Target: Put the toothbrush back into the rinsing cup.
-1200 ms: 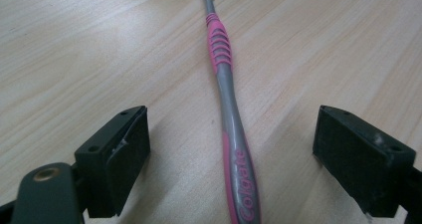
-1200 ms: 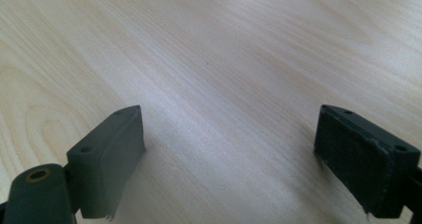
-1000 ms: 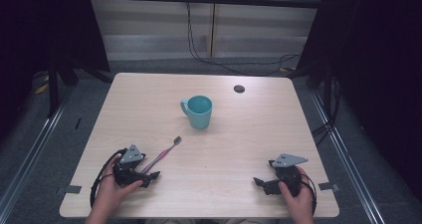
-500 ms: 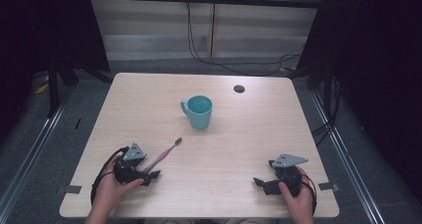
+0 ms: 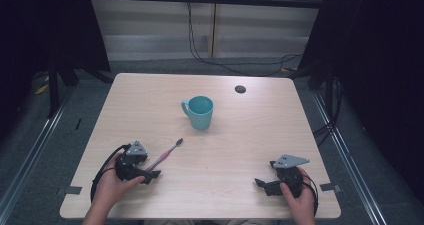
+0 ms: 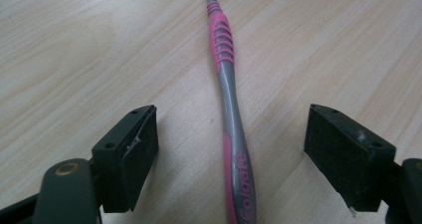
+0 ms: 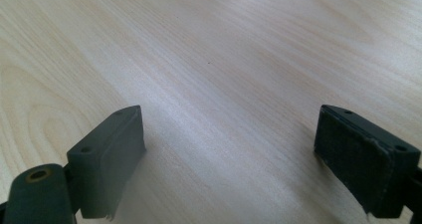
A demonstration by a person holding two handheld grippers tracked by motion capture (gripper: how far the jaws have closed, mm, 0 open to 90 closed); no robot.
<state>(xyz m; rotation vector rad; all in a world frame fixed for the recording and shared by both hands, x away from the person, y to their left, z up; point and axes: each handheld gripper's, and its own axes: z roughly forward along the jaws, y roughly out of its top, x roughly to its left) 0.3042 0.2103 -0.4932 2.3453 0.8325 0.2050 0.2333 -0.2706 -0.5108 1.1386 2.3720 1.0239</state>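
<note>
In the high view the left gripper sits at the near left of the table, over the handle end of a pink and grey toothbrush that lies flat, its head aimed toward a teal mug well apart. The left gripper view adds what the high view cannot: the toothbrush handle runs between the two jaws, clear of both pads, with printed lettering legible; the jaws have just been closing a little yet stand wide apart. The right gripper rests at the near right; the right gripper view shows its jaws spread over bare wood
</note>
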